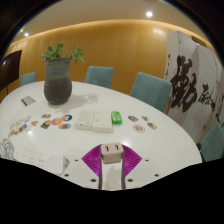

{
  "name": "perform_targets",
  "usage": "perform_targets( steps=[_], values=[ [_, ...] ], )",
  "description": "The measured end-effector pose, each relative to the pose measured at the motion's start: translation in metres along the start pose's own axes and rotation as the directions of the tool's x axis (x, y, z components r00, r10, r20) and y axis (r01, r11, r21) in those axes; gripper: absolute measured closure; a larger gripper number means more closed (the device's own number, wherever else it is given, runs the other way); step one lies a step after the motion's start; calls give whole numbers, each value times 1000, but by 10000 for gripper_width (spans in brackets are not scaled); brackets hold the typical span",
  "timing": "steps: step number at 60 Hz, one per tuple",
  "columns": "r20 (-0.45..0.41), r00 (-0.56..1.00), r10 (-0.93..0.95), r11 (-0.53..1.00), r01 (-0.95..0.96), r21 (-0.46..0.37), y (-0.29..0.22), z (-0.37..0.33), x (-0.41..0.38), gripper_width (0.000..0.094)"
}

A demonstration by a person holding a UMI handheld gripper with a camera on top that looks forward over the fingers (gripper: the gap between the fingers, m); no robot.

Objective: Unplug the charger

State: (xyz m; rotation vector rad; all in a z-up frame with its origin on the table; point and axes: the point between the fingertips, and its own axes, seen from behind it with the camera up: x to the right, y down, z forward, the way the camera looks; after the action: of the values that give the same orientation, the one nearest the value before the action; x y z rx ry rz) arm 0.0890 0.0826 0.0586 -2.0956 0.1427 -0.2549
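Note:
A small white cube charger (pixel 111 152), its two prongs facing up and away, sits between my gripper's (pixel 111 161) magenta pads (pixel 93 159). Both fingers press on its sides, so the gripper is shut on it. The charger hangs above the near edge of a round white table (pixel 150 140). No socket or cable attached to it shows.
On the table stand a grey pot with a green plant (pixel 57 78), a white flat box (pixel 93 121), a green packet (pixel 116 118) and several small coloured items (pixel 50 123). Teal chairs (pixel 150 88) ring the far side. A calligraphy banner (pixel 196 85) hangs on the right.

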Motion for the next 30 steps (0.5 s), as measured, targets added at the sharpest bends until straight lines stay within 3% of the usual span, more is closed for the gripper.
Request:
perform_targets(
  steps=[10, 14, 17, 25, 30],
  values=[
    [40, 999, -9, 995, 13, -97, 53, 18, 10, 599],
    [48, 999, -20, 997, 23, -79, 48, 15, 13, 550],
    [45, 999, -29, 996, 33, -85, 49, 10, 17, 465],
    [57, 998, -12, 997, 17, -80, 42, -21, 21, 65],
    [40, 999, -14, 998, 16, -65, 36, -55, 28, 70]
  ],
)
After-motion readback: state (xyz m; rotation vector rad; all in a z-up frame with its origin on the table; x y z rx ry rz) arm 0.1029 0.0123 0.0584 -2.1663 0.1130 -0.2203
